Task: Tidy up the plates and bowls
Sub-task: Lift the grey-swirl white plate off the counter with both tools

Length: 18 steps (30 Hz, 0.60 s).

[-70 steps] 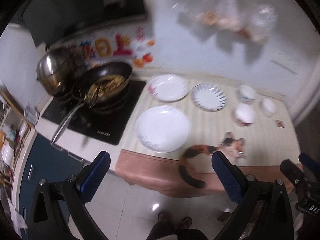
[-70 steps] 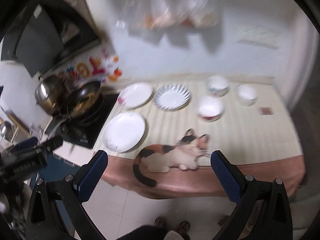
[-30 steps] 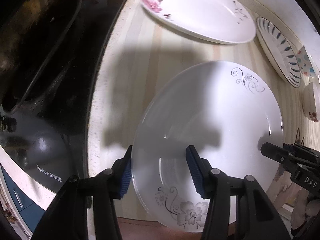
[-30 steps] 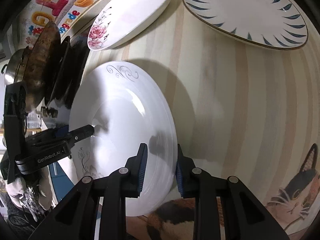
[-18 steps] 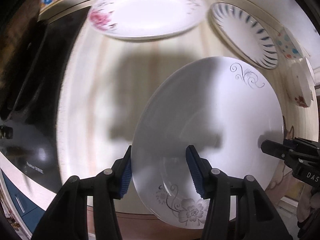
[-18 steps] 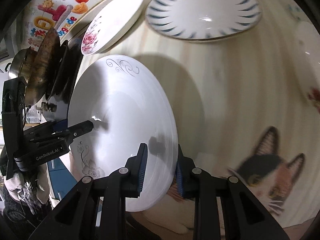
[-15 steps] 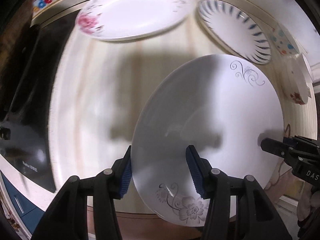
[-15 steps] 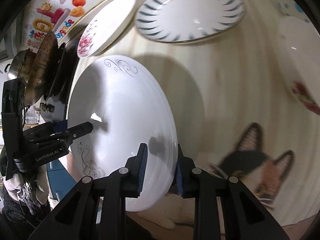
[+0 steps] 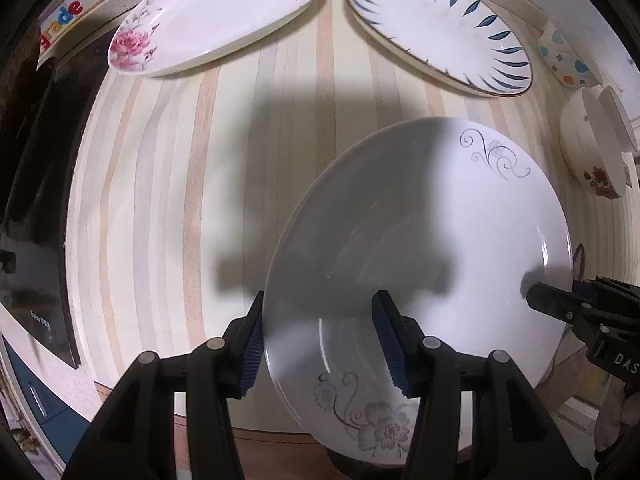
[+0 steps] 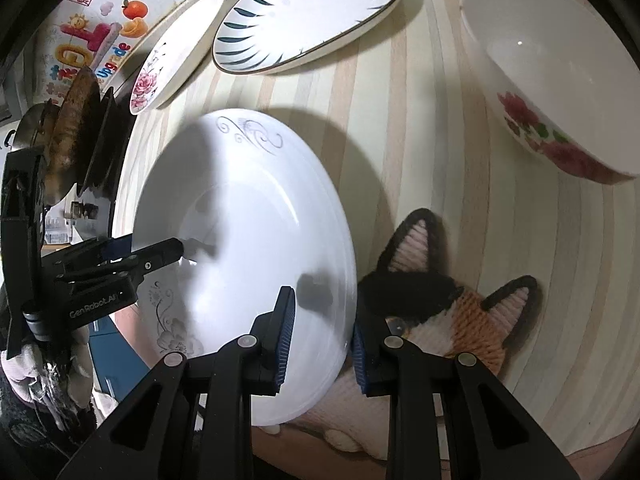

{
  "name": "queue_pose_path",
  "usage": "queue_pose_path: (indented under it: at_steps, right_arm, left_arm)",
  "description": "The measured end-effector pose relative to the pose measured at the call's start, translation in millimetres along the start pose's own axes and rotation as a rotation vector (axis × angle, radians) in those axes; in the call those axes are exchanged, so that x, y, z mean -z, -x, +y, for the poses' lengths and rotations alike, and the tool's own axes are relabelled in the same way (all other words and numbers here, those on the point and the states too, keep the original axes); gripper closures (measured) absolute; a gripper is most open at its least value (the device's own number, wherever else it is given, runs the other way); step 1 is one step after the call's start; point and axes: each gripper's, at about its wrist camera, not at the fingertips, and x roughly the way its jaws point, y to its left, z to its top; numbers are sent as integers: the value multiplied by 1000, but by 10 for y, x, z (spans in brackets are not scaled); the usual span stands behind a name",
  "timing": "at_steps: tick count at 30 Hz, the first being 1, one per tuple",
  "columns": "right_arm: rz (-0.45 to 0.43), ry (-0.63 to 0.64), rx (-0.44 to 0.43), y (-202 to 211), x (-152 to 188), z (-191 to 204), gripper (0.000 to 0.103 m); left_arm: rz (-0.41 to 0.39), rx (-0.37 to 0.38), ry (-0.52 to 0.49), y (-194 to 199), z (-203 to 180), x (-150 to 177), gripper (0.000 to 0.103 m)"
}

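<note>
The large white plate with grey floral scrollwork point(image 9: 420, 264) is held tilted over the striped counter mat point(image 9: 160, 184), gripped at opposite edges. The left gripper point(image 9: 320, 344) pinches its near rim between blue ribbed pads; the right gripper point(image 10: 320, 340) is clamped on the opposite rim, one pad above and one below.

Beyond the held plate lie a rose-printed plate point(image 9: 212, 16) and a blue-leaf plate point(image 9: 436, 24), apart from each other. To the right stand a rose-printed bowl point(image 10: 552, 80) and, further back, a dotted bowl point(image 9: 564, 60). A calico cat picture point(image 10: 448, 312) sits beneath the plate's right edge; a dark pan point(image 10: 76, 128) stands far left.

Suggested handling: as the largest plate, it likely belongs at a stack's base. Keep both grips level and moving together, so glazed rims do not slip, and lower it flat before releasing.
</note>
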Motion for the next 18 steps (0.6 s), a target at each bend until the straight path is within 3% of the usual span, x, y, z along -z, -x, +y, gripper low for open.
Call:
queue_pose_path:
  at_steps: [4,15,18]
  right_arm:
    - [-6,2,15,20,2,7,75]
    - [-13,-44,65,-1,-12,128,75]
    - [9,-61,107,74,-11,101,74]
  left_arm:
    - [-8,2,5,54,-190,112,54]
    - [2,24,-41,-96,-52,202,54]
    - [-40,-20,-50,64,37,162,54]
